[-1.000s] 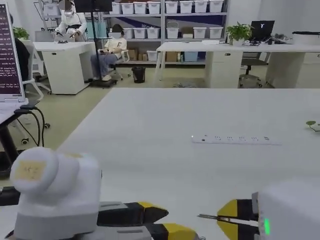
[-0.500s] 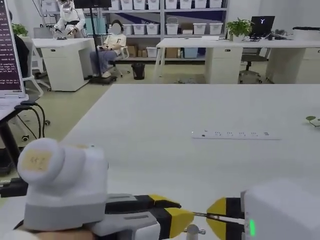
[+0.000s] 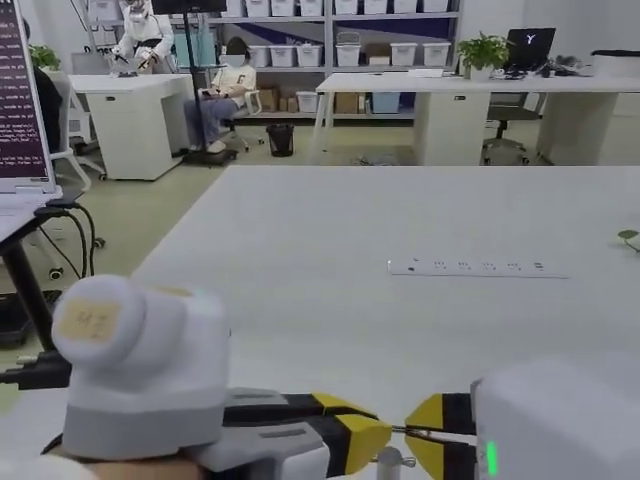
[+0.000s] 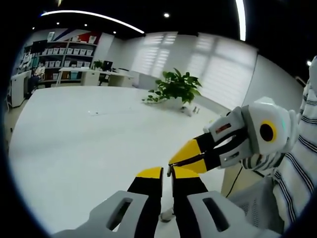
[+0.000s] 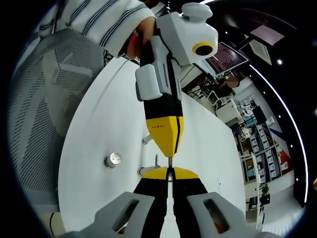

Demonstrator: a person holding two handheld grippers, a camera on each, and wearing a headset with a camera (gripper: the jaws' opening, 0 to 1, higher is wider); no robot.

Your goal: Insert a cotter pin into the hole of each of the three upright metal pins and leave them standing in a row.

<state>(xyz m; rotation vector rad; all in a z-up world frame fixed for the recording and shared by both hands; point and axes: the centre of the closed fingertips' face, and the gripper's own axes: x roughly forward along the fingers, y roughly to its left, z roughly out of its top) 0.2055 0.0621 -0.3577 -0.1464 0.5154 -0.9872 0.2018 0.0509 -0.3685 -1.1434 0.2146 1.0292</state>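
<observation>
Since a second ago the two tools have drawn together: their yellow tips, well apart then, now all but meet, and the head of a metal pin (image 3: 390,459) has come up between them at the bottom of the head view. The right tool (image 5: 171,174) has its jaws clamped on the cotter pin (image 5: 171,163), which sticks out ahead toward the left tool (image 4: 167,173). That one is closed down to a thin slit, its tip right at the cotter pin's free end. Whether it pinches the end or merely touches it, I cannot tell.

Just under the tips, on the desk (image 3: 300,260), the right gripper view gives me three metal pins. One is just beside my right tool's tip, a second metal pin (image 5: 113,159) sits a little further off with its round head up, and a third metal pin (image 5: 145,140) is half hidden past the left tool. They look to be standing, though I would not yet call the spacing a row. I see no cotter pin through any of them, but the holes are too small to make out, so I would not swear to it.

My reading is that the first insertion is not yet made. The cotter pin is in hand, not in a hole, so all three look to be waiting — and the row needs checking after.

Further out lies a power strip (image 3: 475,267), and beyond the desk stand other desks and shelves of bins.
</observation>
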